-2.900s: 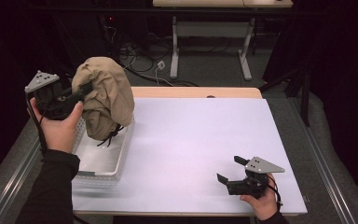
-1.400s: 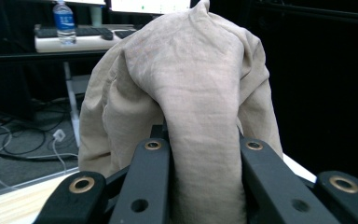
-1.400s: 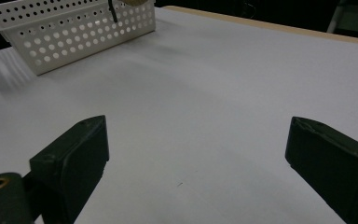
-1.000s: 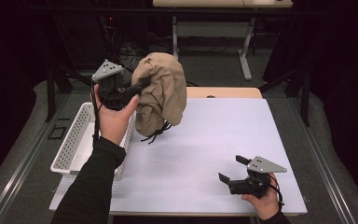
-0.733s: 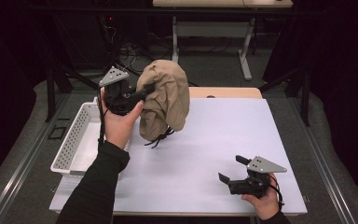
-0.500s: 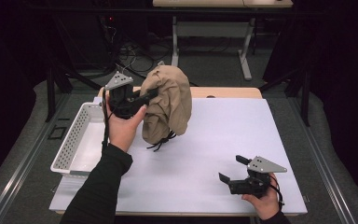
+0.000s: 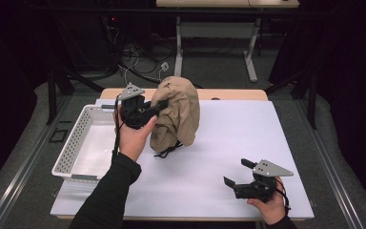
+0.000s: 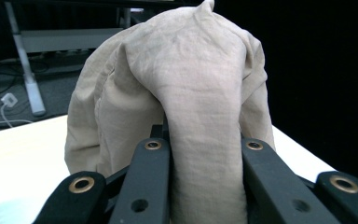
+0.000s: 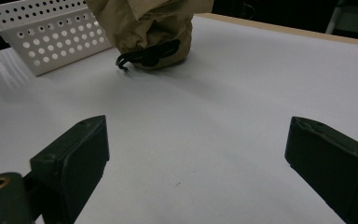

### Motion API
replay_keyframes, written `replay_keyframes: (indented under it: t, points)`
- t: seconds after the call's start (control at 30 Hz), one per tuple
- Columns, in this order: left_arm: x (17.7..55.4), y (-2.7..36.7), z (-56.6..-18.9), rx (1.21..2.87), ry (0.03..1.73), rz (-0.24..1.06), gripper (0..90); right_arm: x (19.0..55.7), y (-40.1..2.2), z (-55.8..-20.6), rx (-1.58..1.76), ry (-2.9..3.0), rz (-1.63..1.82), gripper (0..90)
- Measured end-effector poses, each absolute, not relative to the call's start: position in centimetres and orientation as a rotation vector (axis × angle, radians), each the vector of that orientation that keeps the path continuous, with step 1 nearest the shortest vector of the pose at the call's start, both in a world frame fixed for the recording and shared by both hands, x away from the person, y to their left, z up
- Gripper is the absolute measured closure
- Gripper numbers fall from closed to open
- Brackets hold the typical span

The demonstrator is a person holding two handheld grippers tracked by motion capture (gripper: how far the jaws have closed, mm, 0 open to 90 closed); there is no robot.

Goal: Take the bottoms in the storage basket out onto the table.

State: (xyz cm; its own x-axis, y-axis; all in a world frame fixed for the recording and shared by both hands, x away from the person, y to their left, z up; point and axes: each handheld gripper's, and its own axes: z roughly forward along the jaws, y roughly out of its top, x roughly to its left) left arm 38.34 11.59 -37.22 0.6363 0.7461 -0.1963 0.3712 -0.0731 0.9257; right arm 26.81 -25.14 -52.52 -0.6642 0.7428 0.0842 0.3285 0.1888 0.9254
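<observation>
One gripper, the left gripper (image 7: pixel 153 109), is clamped on the tan garment (image 7: pixel 176 114); the right gripper (image 7: pixel 236 174) rests apart at five o'clock. Best to lower gently onto the table (image 7: pixel 248 133), right of the basket (image 7: pixel 71 155), before letting go.

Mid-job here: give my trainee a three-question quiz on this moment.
1. True or false: the left gripper is shut on the tan garment.
2. Where does the garment's lower end with the black drawstring sit: A in the white basket, B on the white table, C clear of everything?
3. How do the right gripper jaws stand?

Key: 1 true. 2 B. 3 Open, nothing between them.
</observation>
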Motion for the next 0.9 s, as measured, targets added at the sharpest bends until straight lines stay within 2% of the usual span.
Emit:
replay_keyframes:
  t: [0.9]
  points:
    - [38.5, 10.1, -43.3, 1.713, 0.98, 0.262, 80.4, 26.8, -25.2, -52.5, 1.005, 2.089, 1.468, 6.1]
